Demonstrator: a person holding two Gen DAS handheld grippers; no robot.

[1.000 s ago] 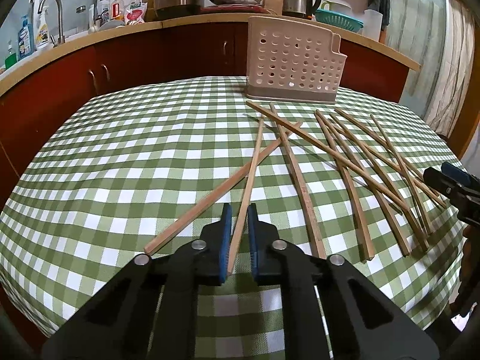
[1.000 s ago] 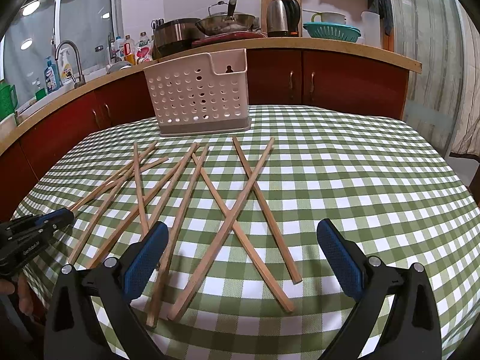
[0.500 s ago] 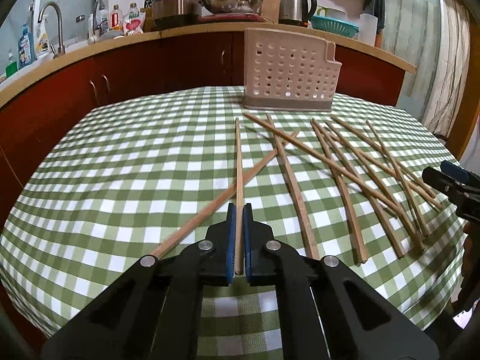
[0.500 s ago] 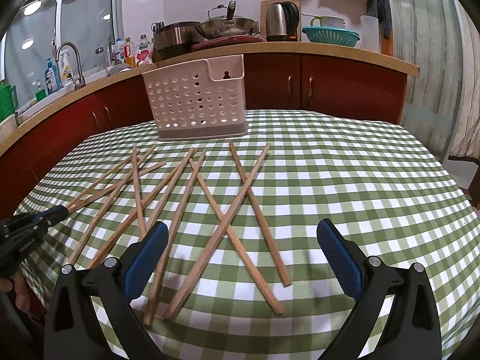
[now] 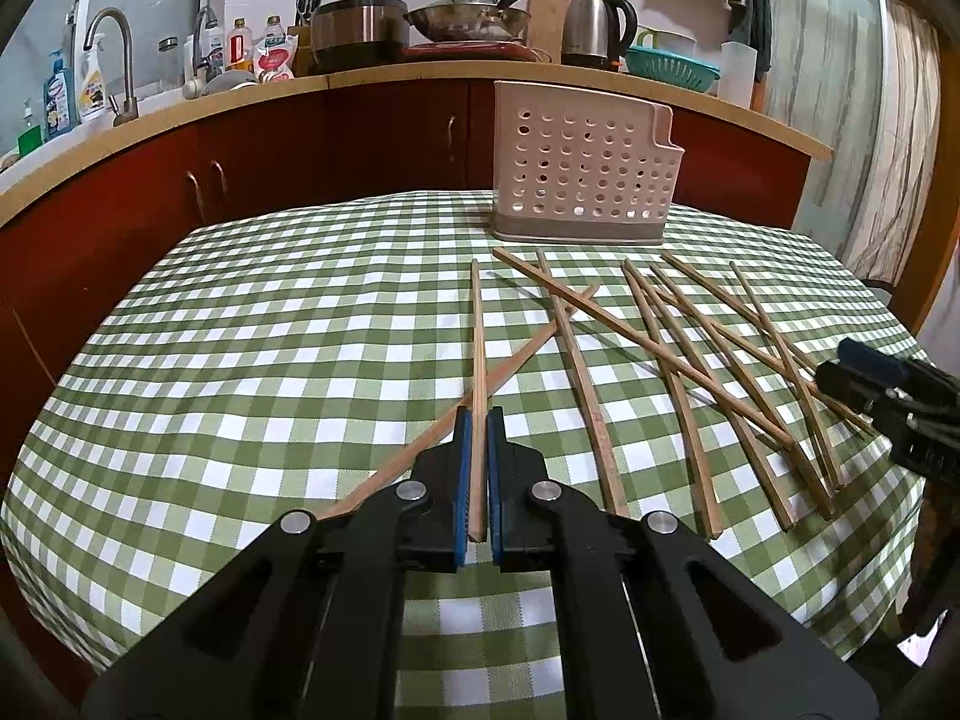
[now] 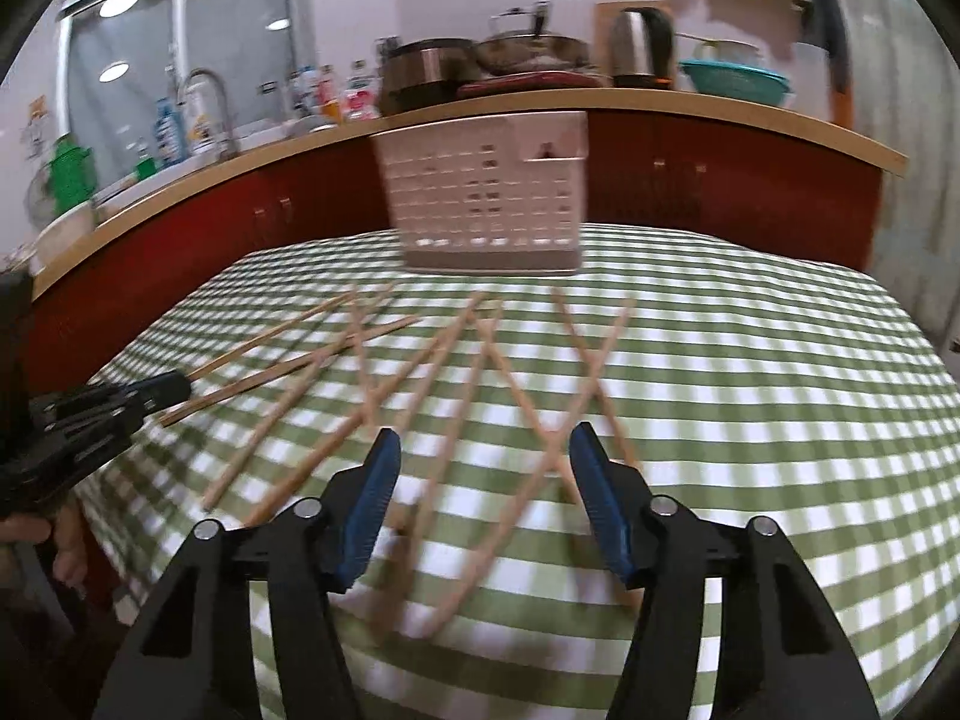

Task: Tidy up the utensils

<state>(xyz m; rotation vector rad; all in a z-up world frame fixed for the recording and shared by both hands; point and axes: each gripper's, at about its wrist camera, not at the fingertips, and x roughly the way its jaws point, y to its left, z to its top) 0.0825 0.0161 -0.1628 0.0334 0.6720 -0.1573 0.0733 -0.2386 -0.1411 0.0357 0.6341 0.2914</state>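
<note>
My left gripper (image 5: 477, 420) is shut on a wooden chopstick (image 5: 477, 336) and holds it lifted, pointing toward the perforated beige utensil holder (image 5: 585, 171) at the table's far side. Several more chopsticks (image 5: 684, 354) lie crossed on the green checked tablecloth (image 5: 270, 330) to the right. My right gripper (image 6: 480, 444) is open and empty, low over the chopsticks (image 6: 540, 414) near the table's front. The holder (image 6: 486, 204) stands straight ahead of it. The left gripper also shows in the right wrist view (image 6: 162, 387), and the right gripper at the left wrist view's right edge (image 5: 852, 363).
A red cabinet with a wooden counter (image 5: 360, 78) curves behind the table, carrying a sink tap, bottles, pots, a kettle (image 5: 591, 30) and a teal colander. A curtain (image 5: 840, 120) hangs at the right. The right wrist view is motion-blurred.
My left gripper closed on the chopstick and lifted it, swinging it to point straight ahead. My right gripper moved forward and lower over the chopsticks, and its jaws narrowed but stay open.
</note>
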